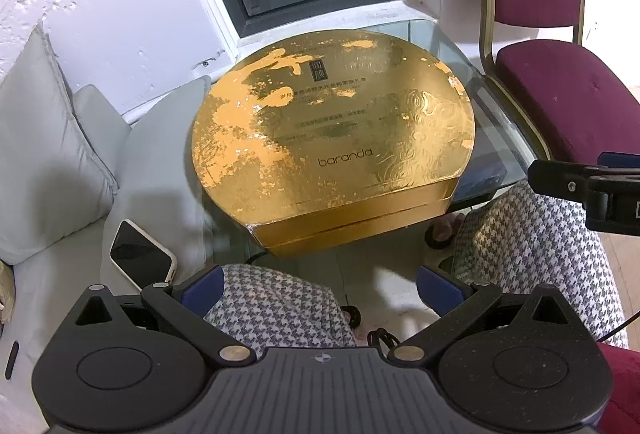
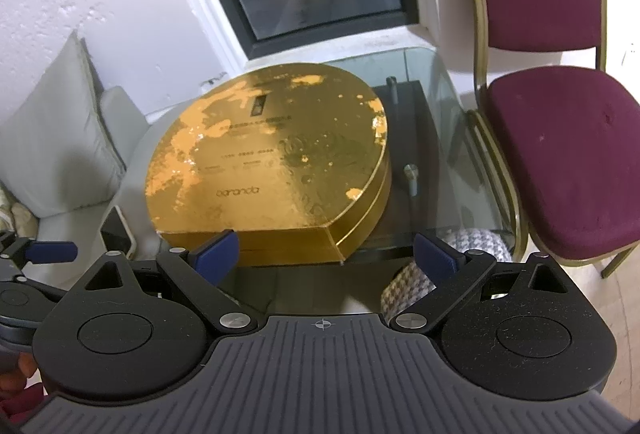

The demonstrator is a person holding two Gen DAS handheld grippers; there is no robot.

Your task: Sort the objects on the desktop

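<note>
Left wrist: gold box point(image 1: 332, 138) ahead of hand-held gripper point(image 1: 320, 288).

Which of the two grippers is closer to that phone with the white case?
Left. The left gripper hangs open just right of the phone on the sofa; the right gripper, also open, sits further right, beyond the gold box.

Box point(image 1: 332, 138) on table point(image 2: 440, 82), phone point(image 1: 142, 254) left, chair point(image 2: 560, 154) right

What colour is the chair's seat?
Dark maroon seat on a gold-toned frame, clearest in the right wrist view.
</note>
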